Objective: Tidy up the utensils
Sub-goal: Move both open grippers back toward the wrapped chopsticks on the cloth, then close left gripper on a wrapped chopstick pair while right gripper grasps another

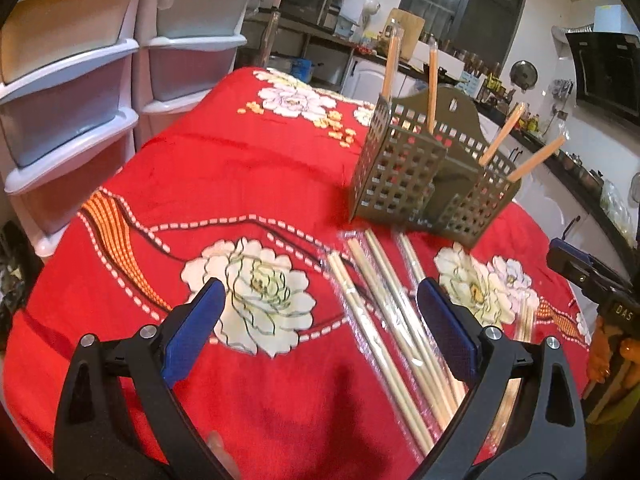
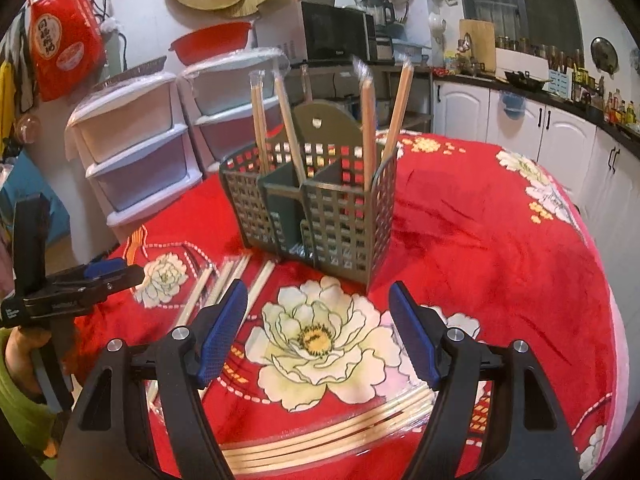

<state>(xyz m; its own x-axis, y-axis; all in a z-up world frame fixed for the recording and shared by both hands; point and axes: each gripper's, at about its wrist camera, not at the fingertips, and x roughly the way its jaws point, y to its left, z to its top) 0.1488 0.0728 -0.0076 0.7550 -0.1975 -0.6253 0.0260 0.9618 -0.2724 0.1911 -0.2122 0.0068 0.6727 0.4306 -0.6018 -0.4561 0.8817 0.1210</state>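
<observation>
Jaws wide apart on your left gripper [image 1: 320,320], nothing held, hovering over the wrapped chopsticks [image 1: 384,320] lying loose on the table [image 1: 240,168] just before the caddy [image 1: 432,184]; slick wrappers could let one slide out of a pinch, and leaning sticks in the caddy can snag. Right view now: right gripper [image 2: 318,330] also spread, empty, more chopsticks below it; plenty of bare cloth to your right, drawers [image 2: 140,160] crowd the left

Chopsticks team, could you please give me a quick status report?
Left hand-held gripper and right hand-held gripper open, empty. Four wrapped pairs upright in holder; loose chopsticks on cloth. Nothing blocking.
</observation>
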